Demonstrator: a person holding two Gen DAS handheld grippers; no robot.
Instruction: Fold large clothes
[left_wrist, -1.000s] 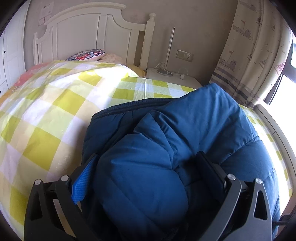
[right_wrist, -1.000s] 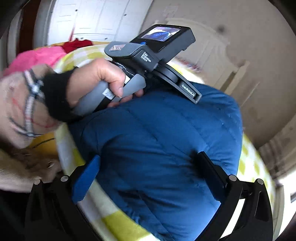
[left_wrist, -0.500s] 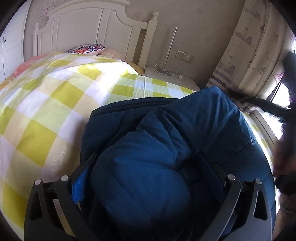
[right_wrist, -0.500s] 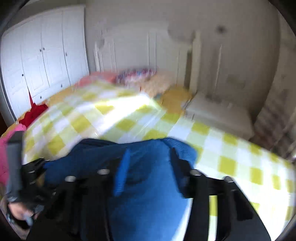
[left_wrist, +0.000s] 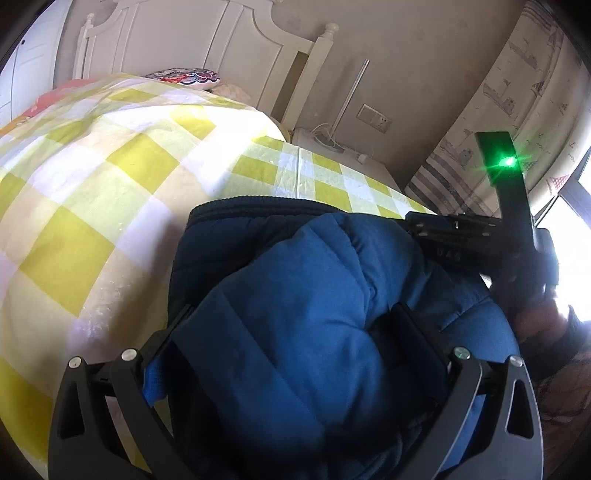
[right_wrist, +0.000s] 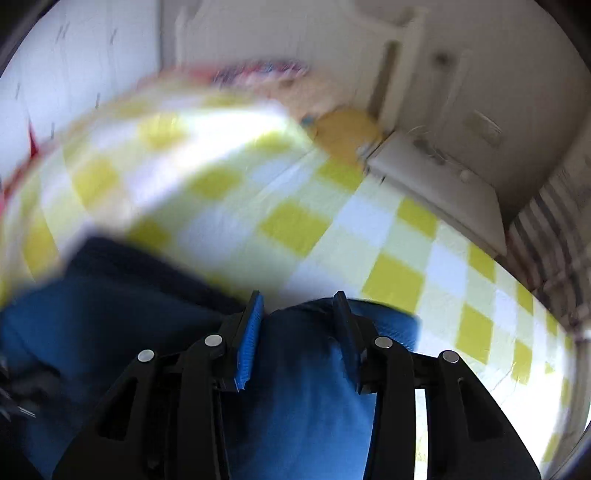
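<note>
A puffy blue quilted jacket (left_wrist: 303, 302) lies bunched on a yellow and white checked bed cover (left_wrist: 92, 192). My left gripper (left_wrist: 295, 325) stands wide open, a thick fold of the jacket bulging between its fingers. My right gripper (right_wrist: 297, 314) is shut on a fold of the jacket (right_wrist: 303, 387); this view is blurred by motion. In the left wrist view the right gripper's body (left_wrist: 480, 240) with a green light rests on the jacket's right side, held by a hand (left_wrist: 543, 321).
A white headboard (left_wrist: 207, 48) and a patterned pillow (left_wrist: 184, 75) lie at the far end of the bed. A white nightstand (right_wrist: 436, 184) stands right of the bed. A patterned curtain (left_wrist: 517, 110) hangs by a bright window on the right.
My right gripper has swung round to face the headboard, come down on the jacket's right side and closed on a fold. My left gripper has stayed wide open around the jacket.
</note>
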